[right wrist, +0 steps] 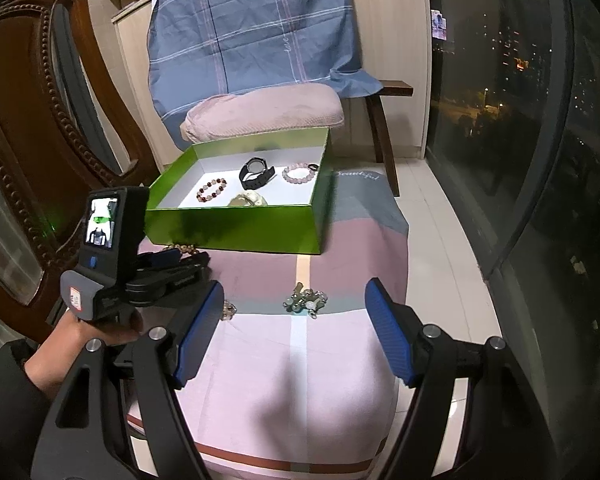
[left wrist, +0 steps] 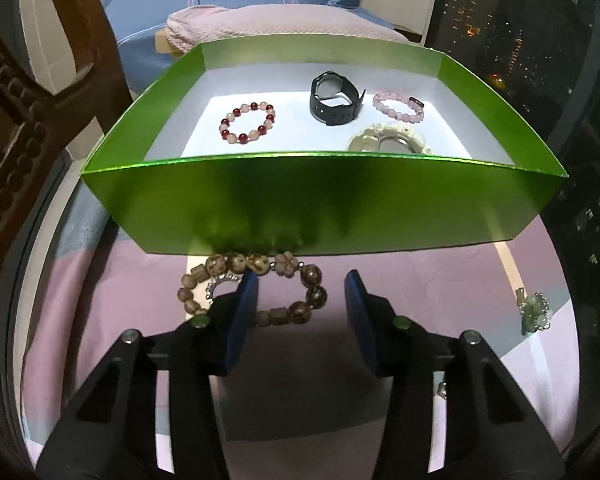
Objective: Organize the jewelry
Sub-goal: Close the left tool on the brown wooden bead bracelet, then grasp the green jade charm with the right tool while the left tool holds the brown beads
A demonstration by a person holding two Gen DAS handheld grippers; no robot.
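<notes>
A green box point(left wrist: 320, 204) point(right wrist: 236, 226) holds a red-and-pink bead bracelet point(left wrist: 247, 123), a black watch point(left wrist: 334, 98), a pink bead bracelet point(left wrist: 398, 107) and a cream round piece point(left wrist: 388, 142). A brown bead bracelet point(left wrist: 284, 280) lies on the cloth against the box's near wall. My left gripper point(left wrist: 302, 286) is open just over it, the left finger above its middle. A green jade cluster point(left wrist: 534, 312) point(right wrist: 306, 300) lies on the cloth, between and beyond my right gripper's point(right wrist: 294, 304) open fingers.
The pink and grey cloth point(right wrist: 300, 380) covers a small table that drops off at right to a tiled floor. A carved wooden chair point(right wrist: 28, 128) stands left, a cushioned chair point(right wrist: 260, 112) behind the box. A small pale bead piece point(right wrist: 228, 312) lies near the right gripper's left finger.
</notes>
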